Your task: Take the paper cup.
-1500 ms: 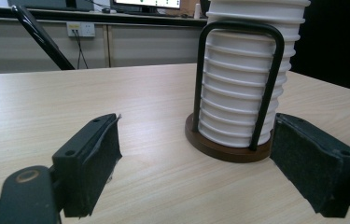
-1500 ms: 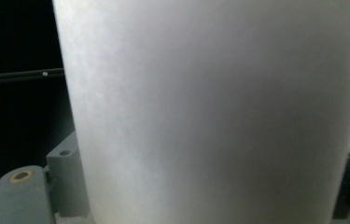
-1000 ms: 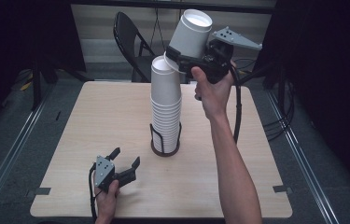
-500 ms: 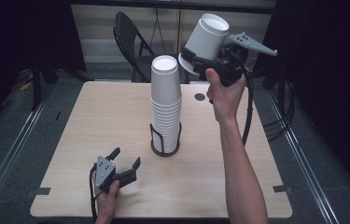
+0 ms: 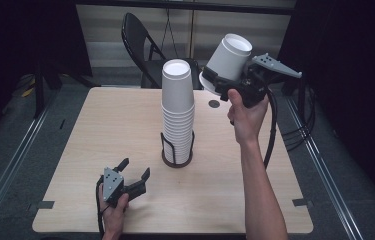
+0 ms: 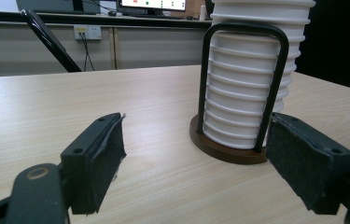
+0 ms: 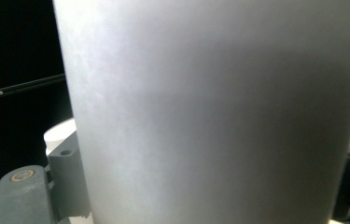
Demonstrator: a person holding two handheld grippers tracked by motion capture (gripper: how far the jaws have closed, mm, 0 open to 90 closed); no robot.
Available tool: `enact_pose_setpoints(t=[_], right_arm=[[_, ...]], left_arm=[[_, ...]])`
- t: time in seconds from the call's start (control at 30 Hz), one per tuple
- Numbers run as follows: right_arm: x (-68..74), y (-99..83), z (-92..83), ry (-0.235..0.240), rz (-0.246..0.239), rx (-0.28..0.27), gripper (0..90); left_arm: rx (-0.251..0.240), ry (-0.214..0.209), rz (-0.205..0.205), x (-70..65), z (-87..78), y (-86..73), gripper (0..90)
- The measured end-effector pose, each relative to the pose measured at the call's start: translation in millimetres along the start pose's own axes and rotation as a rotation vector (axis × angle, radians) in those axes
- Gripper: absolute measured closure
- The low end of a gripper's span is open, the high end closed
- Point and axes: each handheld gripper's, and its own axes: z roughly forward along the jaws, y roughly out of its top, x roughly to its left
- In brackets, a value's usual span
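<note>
Left gripper view alone shows the stack's [image 6: 252, 88] wire holder [image 6: 275, 84] closely.

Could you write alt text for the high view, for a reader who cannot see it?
The right gripper holds a white paper cup aloft, tilted, right of a tall cup stack in a wire holder on a wooden table. The left gripper rests open near the front edge.
</note>
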Motion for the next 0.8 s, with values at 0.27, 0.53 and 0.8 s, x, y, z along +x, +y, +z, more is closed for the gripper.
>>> enact_pose_setpoints(t=[0.27, 0.53, 0.8], right_arm=[[-2.5, -24.6, -9.4, -0.027, -0.011, 0.033, 14.5], [-1.7, -49.0, -22.4, -0.042, -0.013, 0.049, 14.6], [0.4, -77.3, -39.5, -0.042, 0.049, 0.062, 14.6]], left_arm=[[-0.013, 0.007, -0.018, 0.7, -0.7, -0.3, 18.6], [-0.006, -0.014, -0.003, 1.4, -0.9, -0.2, 18.4], [-0.002, -0.041, 0.003, -1.2, -0.8, -0.1, 17.5]])
